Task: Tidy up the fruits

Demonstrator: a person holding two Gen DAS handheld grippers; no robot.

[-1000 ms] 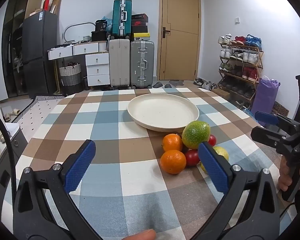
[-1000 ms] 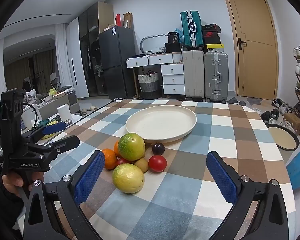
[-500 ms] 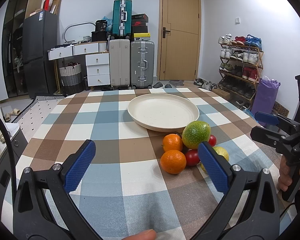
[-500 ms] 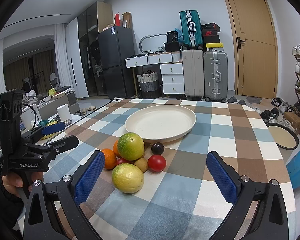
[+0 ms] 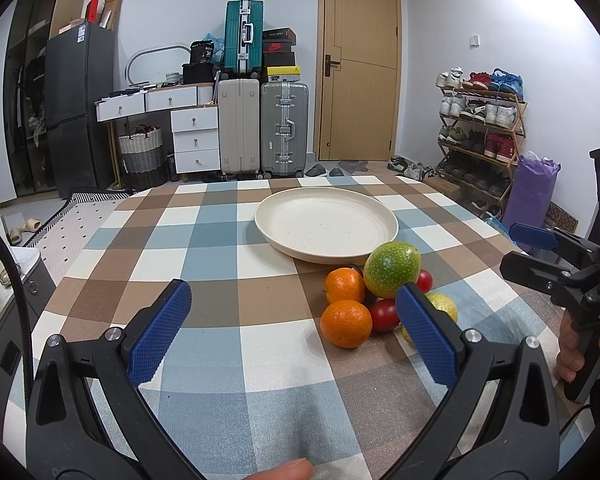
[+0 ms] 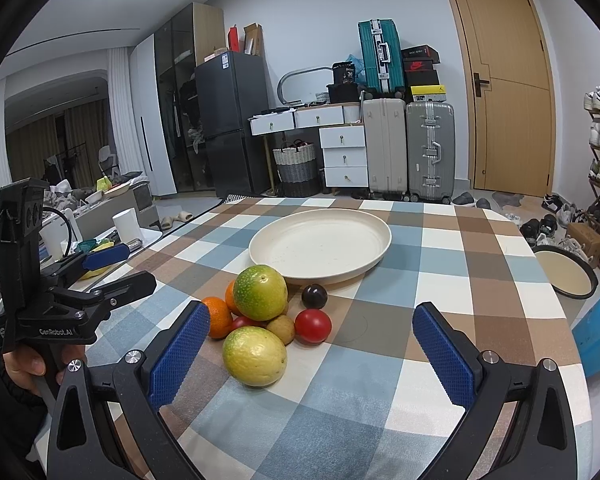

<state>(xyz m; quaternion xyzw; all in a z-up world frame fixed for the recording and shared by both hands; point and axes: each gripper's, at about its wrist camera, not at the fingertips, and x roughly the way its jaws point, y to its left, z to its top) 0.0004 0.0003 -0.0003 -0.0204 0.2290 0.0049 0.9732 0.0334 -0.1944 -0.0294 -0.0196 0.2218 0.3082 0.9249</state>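
Nothing is held yet. The left gripper (image 5: 292, 322) is spread wide open and kept low over the counter (image 5: 220, 264), with nothing between its blue pads. The right gripper (image 6: 312, 354) is wide open and empty too. Both are pointed at the fruit, most likely so that one piece can be picked first.

The fruit pile (image 6: 266, 320) is bunched up just ahead of the right gripper, by its left pad. A big green fruit (image 6: 260, 292) is stacked on top. A yellow-green fruit (image 6: 255, 356) is nearest. Two oranges (image 5: 345, 324), red tomatoes (image 6: 313, 326) and a dark plum (image 6: 314, 296) are packed around them.

The cream plate (image 6: 376, 248) is set just past the pile. It is bare, probably waiting to be filled.
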